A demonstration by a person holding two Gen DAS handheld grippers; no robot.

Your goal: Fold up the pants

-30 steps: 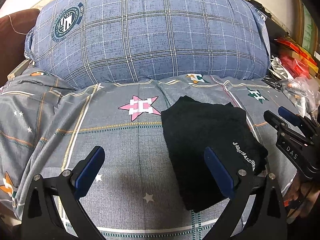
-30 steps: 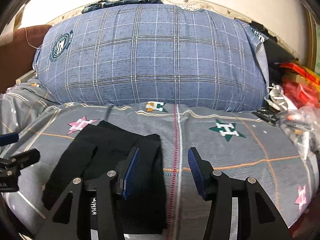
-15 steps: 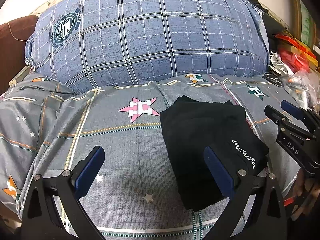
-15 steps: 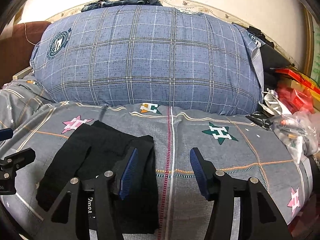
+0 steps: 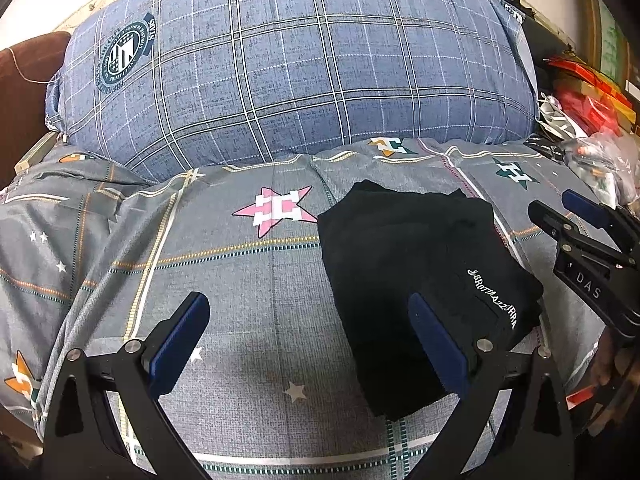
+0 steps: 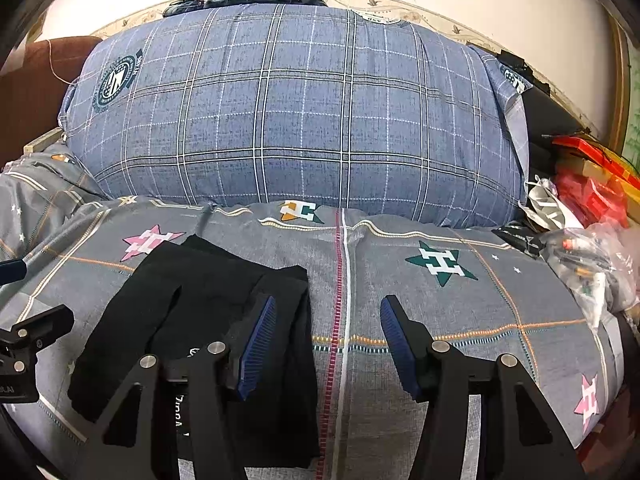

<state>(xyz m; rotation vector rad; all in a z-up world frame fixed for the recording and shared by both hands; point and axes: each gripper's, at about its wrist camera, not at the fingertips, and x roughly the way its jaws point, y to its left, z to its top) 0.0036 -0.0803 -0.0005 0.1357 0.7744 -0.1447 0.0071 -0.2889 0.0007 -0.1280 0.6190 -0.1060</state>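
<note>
The black pants [image 5: 416,272] lie folded into a compact rectangle on the grey star-print bedsheet [image 5: 240,280], white lettering near their right edge. They also show in the right wrist view [image 6: 208,304], lower left. My left gripper [image 5: 308,336] is open and empty, held above the sheet, its right finger over the pants' near left part. My right gripper [image 6: 328,340] is open and empty, its left finger over the pants' right edge. The right gripper shows at the right edge of the left wrist view [image 5: 580,240].
A big blue plaid pillow [image 5: 304,64] fills the back of the bed. Clutter of red packets and plastic bags [image 6: 592,216] sits at the right edge. A brown cushion [image 5: 24,80] is at far left.
Both grippers have drawn back and up a little from the pants. The pants lie still; both grippers stay open.
</note>
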